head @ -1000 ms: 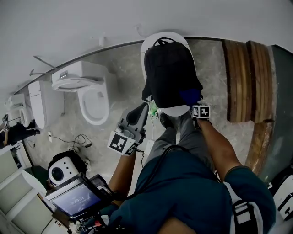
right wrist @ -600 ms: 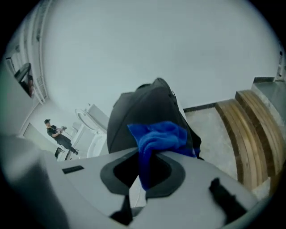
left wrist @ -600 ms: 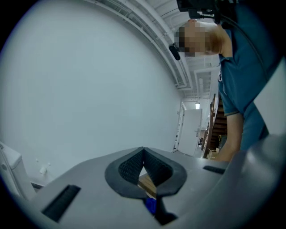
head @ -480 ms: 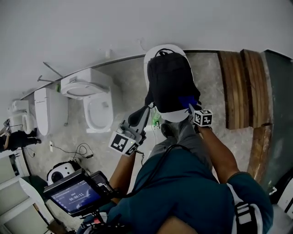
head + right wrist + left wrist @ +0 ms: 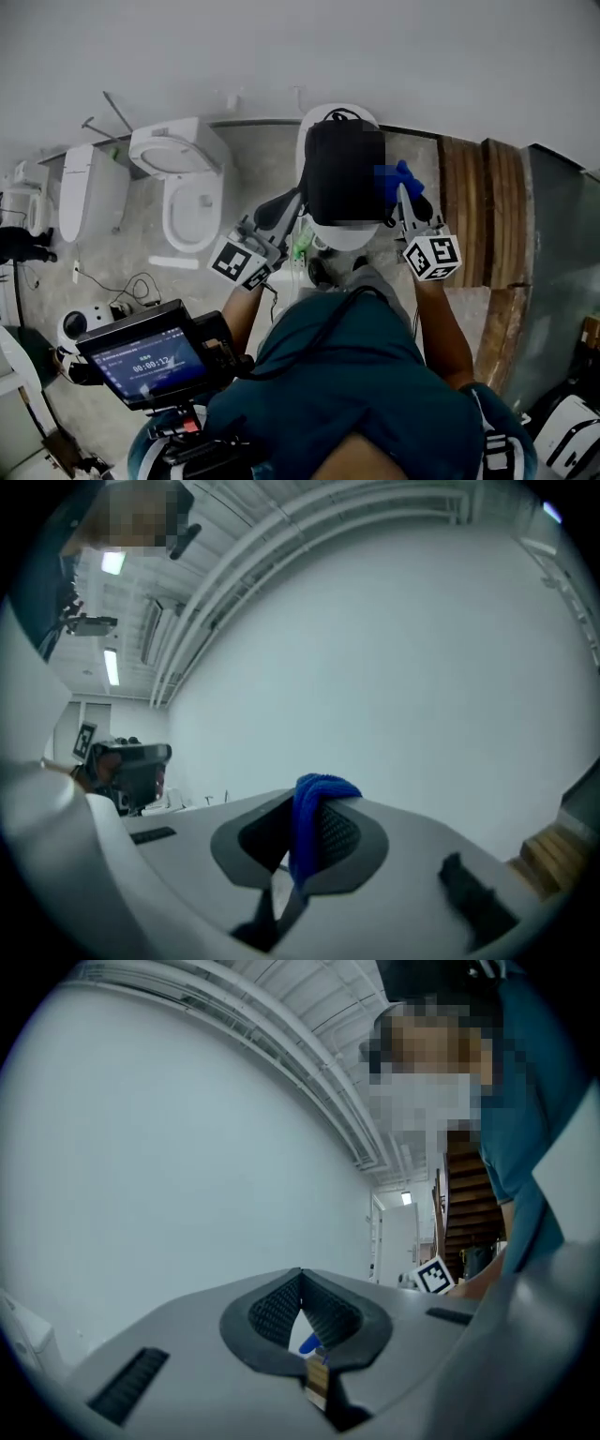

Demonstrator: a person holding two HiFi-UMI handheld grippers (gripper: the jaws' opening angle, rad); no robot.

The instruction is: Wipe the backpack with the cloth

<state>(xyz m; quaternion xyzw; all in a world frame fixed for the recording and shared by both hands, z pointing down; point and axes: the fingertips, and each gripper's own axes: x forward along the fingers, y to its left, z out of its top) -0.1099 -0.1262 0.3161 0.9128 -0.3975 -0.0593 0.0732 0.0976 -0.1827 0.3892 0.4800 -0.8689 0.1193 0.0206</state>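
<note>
A black backpack [image 5: 342,173] lies on a white toilet seat [image 5: 339,236] straight ahead in the head view; a mosaic patch covers part of it. My right gripper [image 5: 405,192] is just right of the backpack, lifted off it and shut on a blue cloth [image 5: 394,176]. In the right gripper view the cloth [image 5: 314,822] hangs over the closed jaws, which point up at the wall. My left gripper [image 5: 291,202] hovers at the backpack's left side. Its jaws [image 5: 301,1283] meet at the tips with nothing between them.
A second white toilet [image 5: 187,187] stands to the left. Wooden planks [image 5: 483,187] lie on the floor to the right. A tablet screen [image 5: 141,361] sits at lower left, with cables [image 5: 131,286] and a white device [image 5: 80,323] on the floor nearby.
My right gripper has lifted the cloth from the backpack's lower right corner to beside its right edge. The left gripper rose toward the backpack's left side. The head view swung.
</note>
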